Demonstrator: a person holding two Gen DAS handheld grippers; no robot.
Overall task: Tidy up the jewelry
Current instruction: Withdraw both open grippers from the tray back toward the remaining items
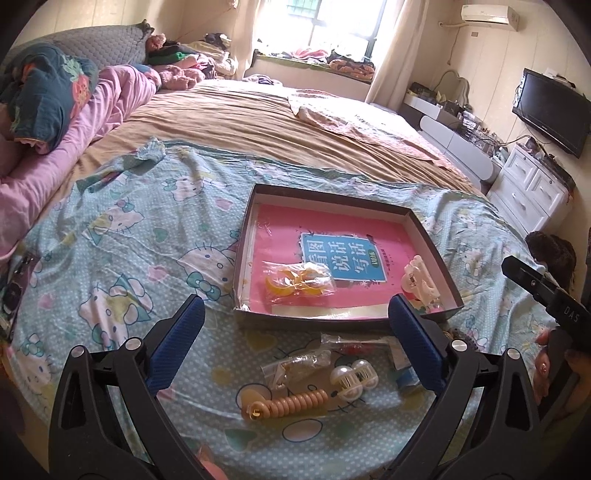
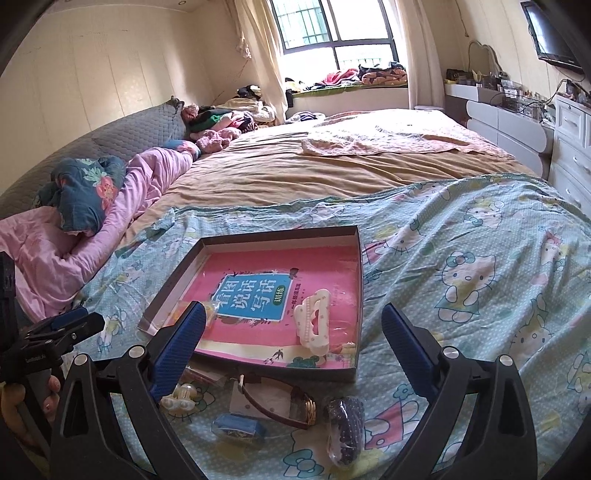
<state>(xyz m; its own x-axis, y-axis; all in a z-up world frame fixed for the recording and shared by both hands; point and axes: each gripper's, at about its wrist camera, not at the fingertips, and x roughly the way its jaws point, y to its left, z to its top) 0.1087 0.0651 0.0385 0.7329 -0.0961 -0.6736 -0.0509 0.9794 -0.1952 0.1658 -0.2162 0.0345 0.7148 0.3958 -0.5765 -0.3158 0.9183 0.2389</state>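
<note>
Both grippers — left [image 1: 297, 341] and right [image 2: 293, 341] — gape empty over loose jewelry at lower frame, so pick one piece, say the coil [image 1: 286, 404], and carry it up-frame into the box [image 1: 436, 236].

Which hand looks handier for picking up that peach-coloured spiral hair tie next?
Probably the left. The peach spiral hair tie lies between the open left gripper fingers; the right gripper faces a watch and bead bag instead.

Black claw [image 1: 297, 328], blue ribbed pads [image 1: 177, 347]

Wide bed [image 1: 258, 122], barred window [image 2: 332, 26] (bright), television [image 1: 550, 110]
</note>
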